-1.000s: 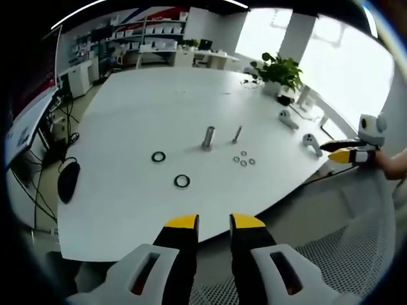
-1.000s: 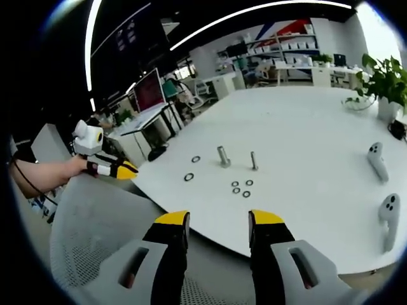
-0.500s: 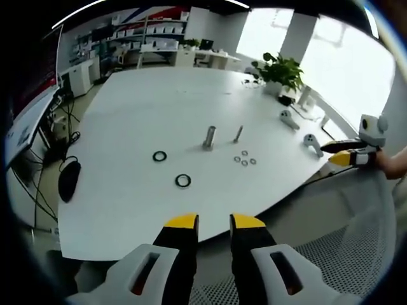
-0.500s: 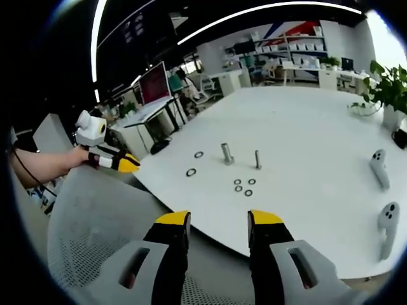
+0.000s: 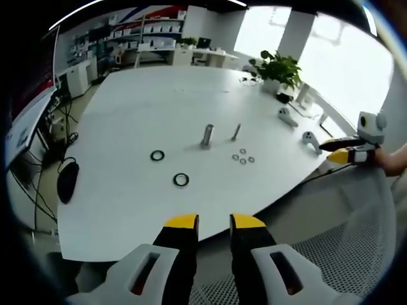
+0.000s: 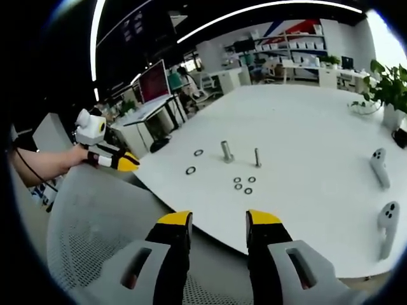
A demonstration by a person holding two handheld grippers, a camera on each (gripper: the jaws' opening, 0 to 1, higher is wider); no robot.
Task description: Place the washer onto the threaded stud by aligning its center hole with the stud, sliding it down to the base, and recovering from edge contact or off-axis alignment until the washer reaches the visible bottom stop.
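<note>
On the white table (image 5: 146,101) stand two upright studs: a thick one (image 5: 207,136) (image 6: 226,151) and a thin one (image 5: 236,131) (image 6: 257,157). Two dark rings (image 5: 181,180) (image 5: 157,155) lie near them, and several small washers (image 5: 243,157) (image 6: 242,184) lie in a cluster. My left gripper (image 5: 213,222) is open and empty, held off the table's near edge; it also appears at left in the right gripper view (image 6: 117,161). My right gripper (image 6: 214,220) is open and empty, also off the table edge, seen at right in the left gripper view (image 5: 346,150).
A mesh chair back (image 6: 95,229) (image 5: 343,248) sits below both grippers. Two white controllers (image 6: 379,166) (image 6: 386,219) lie on the table's right side. A potted plant (image 5: 278,70) stands at the far edge. A computer mouse (image 5: 65,180) rests at left.
Both views shifted only slightly as the hands moved. The right gripper's jaws have come a little closer together. Nothing on the table moved.
</note>
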